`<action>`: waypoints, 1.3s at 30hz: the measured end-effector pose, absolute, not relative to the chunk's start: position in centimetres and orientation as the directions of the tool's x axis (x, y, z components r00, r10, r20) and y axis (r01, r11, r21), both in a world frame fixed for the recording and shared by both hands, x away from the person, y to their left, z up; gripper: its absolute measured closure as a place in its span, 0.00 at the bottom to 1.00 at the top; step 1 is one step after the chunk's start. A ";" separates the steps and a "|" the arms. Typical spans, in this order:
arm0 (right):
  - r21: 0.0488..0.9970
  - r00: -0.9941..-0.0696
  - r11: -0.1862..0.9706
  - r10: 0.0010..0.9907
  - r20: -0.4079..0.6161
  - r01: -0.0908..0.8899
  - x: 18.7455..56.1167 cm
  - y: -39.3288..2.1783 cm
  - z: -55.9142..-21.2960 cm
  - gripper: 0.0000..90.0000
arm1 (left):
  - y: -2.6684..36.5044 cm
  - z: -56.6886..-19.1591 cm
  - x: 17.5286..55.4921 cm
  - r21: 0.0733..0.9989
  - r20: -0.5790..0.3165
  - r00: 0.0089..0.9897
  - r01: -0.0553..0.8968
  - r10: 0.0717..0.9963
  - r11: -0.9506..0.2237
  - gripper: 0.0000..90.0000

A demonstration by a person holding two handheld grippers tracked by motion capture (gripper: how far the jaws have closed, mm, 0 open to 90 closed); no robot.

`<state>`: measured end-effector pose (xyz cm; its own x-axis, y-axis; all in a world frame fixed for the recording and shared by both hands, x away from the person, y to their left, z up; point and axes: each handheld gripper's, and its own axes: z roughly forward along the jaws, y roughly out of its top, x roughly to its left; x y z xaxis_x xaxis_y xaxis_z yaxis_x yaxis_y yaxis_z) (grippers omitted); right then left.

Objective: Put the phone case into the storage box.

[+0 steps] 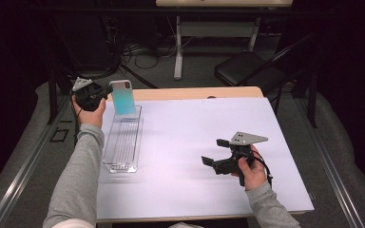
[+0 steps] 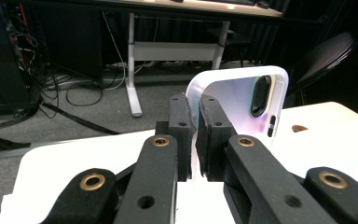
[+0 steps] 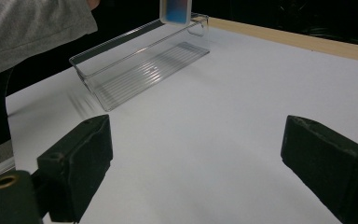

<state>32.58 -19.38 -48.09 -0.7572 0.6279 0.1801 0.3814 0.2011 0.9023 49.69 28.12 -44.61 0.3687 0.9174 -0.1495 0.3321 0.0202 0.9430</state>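
Left gripper [image 1: 105, 91] is clamped on the edge of a pale phone case with a teal-to-pink sheen [image 1: 123, 97]. In the left gripper view the two pads pinch its thin rim near one corner, the camera cut-out [image 2: 261, 95] facing the lens. The case hangs upright above the far end of a clear ribbed plastic tray [image 1: 121, 140], which lies lengthwise along the left edge of the white worktop [image 1: 190, 142].

Judgement: an edge grip keeps the case vertical so it can go down between the tray's narrow walls; holding it flat would foul the rims.

Right gripper [image 1: 216, 152] rests low near the worktop's right front area, jaws wide apart with nothing between them, well clear of the tray. It likely waits to steady the tray if it slides.

Hard to read: whether the case's lower edge already touches the tray floor or hangs just above it. In the right gripper view the case [image 3: 175, 11] is cut off at the top of the frame. The tray's clear walls blur against the white surface.
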 end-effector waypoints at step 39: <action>0.903 -0.754 0.197 0.632 0.179 0.381 32.7 -19.6 -48.2 0.14 | 26.7 -47.2 51.5 0.921 -0.147 0.367 0.388 0.919 -0.008 0.95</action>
